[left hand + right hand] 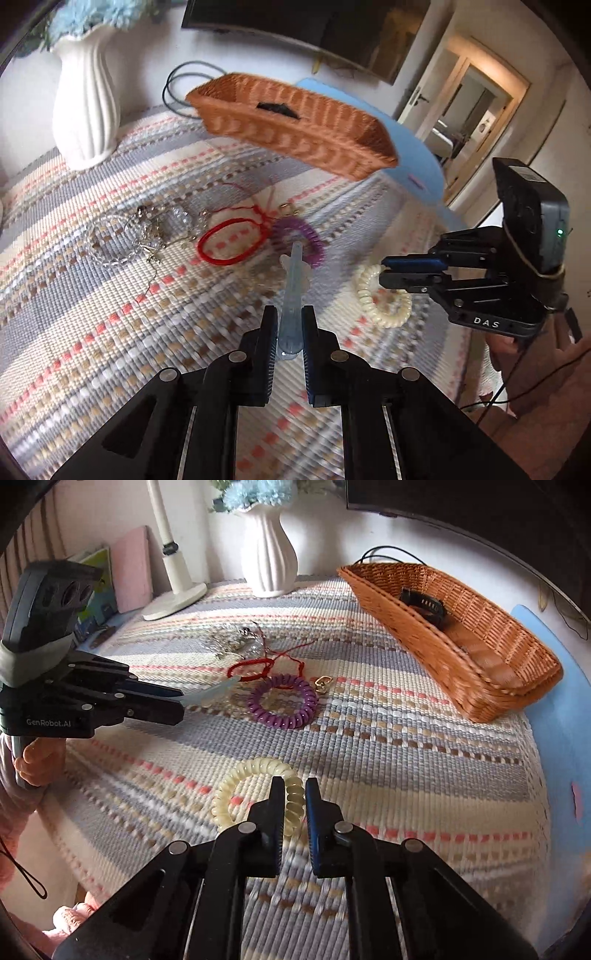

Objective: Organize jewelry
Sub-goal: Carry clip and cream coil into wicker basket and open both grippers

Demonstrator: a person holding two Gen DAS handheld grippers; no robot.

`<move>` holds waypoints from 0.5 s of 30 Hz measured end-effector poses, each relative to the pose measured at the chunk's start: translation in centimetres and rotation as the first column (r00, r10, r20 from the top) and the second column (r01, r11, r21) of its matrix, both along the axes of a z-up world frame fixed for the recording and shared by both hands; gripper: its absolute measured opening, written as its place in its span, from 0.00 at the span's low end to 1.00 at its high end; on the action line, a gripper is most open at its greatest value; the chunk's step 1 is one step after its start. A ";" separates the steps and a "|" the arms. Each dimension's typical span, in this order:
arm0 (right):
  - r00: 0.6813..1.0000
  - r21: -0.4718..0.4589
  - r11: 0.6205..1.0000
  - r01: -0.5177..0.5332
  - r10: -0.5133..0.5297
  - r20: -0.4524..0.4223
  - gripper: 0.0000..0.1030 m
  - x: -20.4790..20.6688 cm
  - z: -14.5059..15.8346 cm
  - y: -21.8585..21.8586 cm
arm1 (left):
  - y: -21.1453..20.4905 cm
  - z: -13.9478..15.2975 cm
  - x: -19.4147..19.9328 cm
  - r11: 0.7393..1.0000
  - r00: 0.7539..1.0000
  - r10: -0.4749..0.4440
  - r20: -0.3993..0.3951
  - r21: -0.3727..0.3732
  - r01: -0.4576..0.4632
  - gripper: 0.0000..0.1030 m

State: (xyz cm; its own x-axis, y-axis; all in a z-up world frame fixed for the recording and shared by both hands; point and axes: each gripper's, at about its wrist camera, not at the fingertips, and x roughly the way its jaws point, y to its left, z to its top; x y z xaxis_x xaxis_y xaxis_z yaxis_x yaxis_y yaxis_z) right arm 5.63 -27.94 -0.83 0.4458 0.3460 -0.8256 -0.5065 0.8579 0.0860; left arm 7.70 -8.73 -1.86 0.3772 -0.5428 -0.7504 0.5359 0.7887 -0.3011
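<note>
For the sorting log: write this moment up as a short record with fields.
left tool: shut on pale blue translucent plastic hair clip
right tool: around cream spiral coil hair tie, grip unclear
woven orange wicker basket: holds a black band
still on striped woven cloth: purple spiral coil hair tie, red cord bracelet, clear bead bracelet
</note>
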 end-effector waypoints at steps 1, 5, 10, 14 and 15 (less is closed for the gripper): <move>1.000 0.006 1.000 0.003 -0.003 0.007 0.12 -0.3 0.5 -0.2 | 0.0 0.5 -0.4 1.000 1.000 0.000 0.011 -0.003 0.000 0.12; 0.998 0.026 0.999 0.025 -0.027 0.054 0.12 -0.6 2.7 -1.5 | -0.7 2.8 -1.0 1.000 0.998 -0.015 0.066 -0.006 0.016 0.12; 0.986 0.050 0.992 0.117 -0.122 0.112 0.12 1.7 6.2 -4.2 | -2.4 6.5 0.5 0.999 0.991 -0.050 0.124 0.019 0.048 0.12; 0.957 0.072 0.963 0.259 -0.266 0.115 0.13 5.9 8.3 -8.3 | -4.2 9.4 3.5 0.998 0.983 -0.061 0.171 0.017 0.059 0.12; 0.948 0.077 0.954 0.289 -0.297 0.116 0.12 6.9 8.6 -9.3 | -4.6 10.0 4.4 0.998 0.982 -0.060 0.179 0.014 0.059 0.12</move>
